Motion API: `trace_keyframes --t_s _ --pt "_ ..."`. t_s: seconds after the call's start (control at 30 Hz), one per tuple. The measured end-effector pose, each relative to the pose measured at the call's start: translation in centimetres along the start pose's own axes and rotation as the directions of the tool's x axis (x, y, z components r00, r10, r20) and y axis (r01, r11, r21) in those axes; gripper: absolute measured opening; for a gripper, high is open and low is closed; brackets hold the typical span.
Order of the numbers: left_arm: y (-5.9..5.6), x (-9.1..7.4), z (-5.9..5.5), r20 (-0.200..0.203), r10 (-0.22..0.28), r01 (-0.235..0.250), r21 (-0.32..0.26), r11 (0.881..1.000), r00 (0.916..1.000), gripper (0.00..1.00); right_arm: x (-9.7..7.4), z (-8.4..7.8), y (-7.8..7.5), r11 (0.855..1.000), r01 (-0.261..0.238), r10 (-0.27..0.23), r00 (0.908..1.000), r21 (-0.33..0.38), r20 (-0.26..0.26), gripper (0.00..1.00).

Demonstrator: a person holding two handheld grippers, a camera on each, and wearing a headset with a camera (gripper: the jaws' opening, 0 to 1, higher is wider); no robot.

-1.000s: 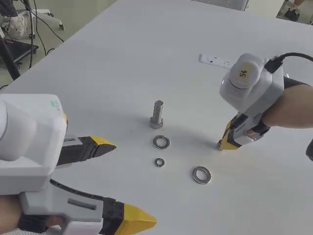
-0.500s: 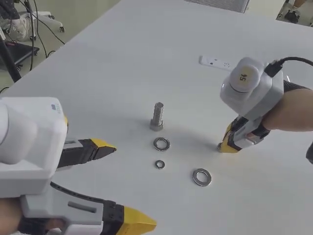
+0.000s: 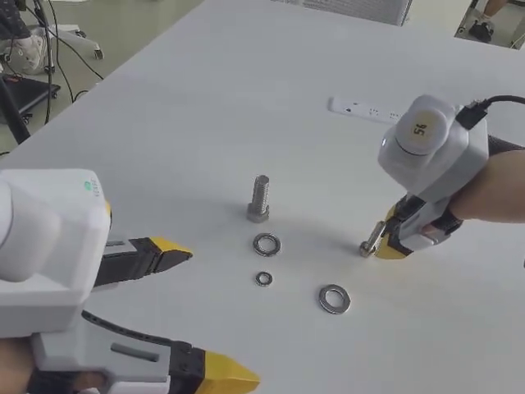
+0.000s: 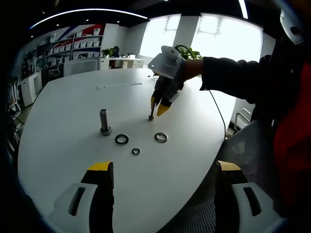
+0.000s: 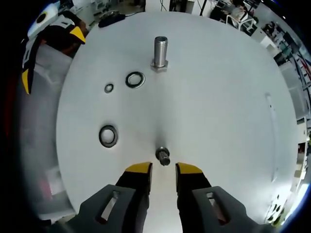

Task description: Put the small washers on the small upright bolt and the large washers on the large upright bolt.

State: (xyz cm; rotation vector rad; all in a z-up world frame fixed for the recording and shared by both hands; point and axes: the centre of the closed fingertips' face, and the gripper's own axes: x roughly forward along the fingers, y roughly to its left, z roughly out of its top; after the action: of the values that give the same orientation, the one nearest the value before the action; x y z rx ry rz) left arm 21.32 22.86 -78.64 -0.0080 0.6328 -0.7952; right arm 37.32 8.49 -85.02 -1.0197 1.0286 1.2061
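In the head view, the right gripper (image 3: 385, 244) tips down onto the desk (image 3: 164, 123). The small bolt (image 3: 371, 238) leans just off its tips, probably being set on its head so that it can take washers. The large bolt (image 3: 259, 199) stands thread-up at the middle of the desk, ready for loading. Toward the near edge from it, the large washer (image 3: 266, 244), small washer (image 3: 263, 279) and second large washer (image 3: 334, 299) lie flat, none yet threaded. The left gripper (image 3: 217, 316) hovers over the near edge with its claw spread wide and empty, seemingly idle while the other works. A white strip (image 3: 361, 109) lies toward the far edge.

In the left gripper view, the wide-open jaws frame the whole layout. The small bolt (image 4: 152, 112) is tilted under the right gripper (image 4: 160, 104), well apart from the large bolt (image 4: 104, 122). The desk is plain white and smooth, so I judge the flat washers will be awkward to lift. Behind it are shelves, a plant and bright windows.

In the right gripper view, the jaws stand narrowly apart. The small bolt (image 5: 163, 156) sits just ahead of the tips and is not clamped between them. The second large washer (image 5: 108, 135) lies nearest to it. The large washer (image 5: 135, 79) and small washer (image 5: 109, 88) lie closer to the large bolt (image 5: 160, 52).
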Motion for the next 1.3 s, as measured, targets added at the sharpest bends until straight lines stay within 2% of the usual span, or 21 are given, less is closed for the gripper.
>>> trace_keyframes --t_s 0.27,0.6,0.87,1.1,1.3 --pt "0.0 0.0 0.0 -0.002 -0.004 0.004 0.004 1.000 1.0000 0.86 -0.3 -1.1 0.7 1.000 0.003 -0.003 1.0000 0.029 0.003 0.22" --pt "-0.2 0.1 -0.1 -0.007 -0.011 0.011 0.010 1.000 0.9999 0.86 -0.7 -2.1 2.5 0.999 0.002 -0.002 0.9999 0.048 0.010 0.23" --pt "-0.4 0.1 -0.2 -0.010 -0.015 0.015 0.017 1.000 0.9998 0.86 -1.0 -1.4 4.6 0.999 -0.012 0.011 0.9991 0.044 0.042 0.23" --pt "-0.6 0.0 -0.3 -0.009 -0.016 0.016 0.024 1.000 0.9998 0.85 -0.3 -0.7 6.5 0.999 -0.038 0.036 0.9979 0.031 0.054 0.24" --pt "-0.6 0.0 -0.4 -0.010 -0.019 0.019 0.027 0.999 0.9998 0.85 0.5 0.4 7.4 0.998 -0.056 0.054 0.9960 0.020 0.071 0.25"
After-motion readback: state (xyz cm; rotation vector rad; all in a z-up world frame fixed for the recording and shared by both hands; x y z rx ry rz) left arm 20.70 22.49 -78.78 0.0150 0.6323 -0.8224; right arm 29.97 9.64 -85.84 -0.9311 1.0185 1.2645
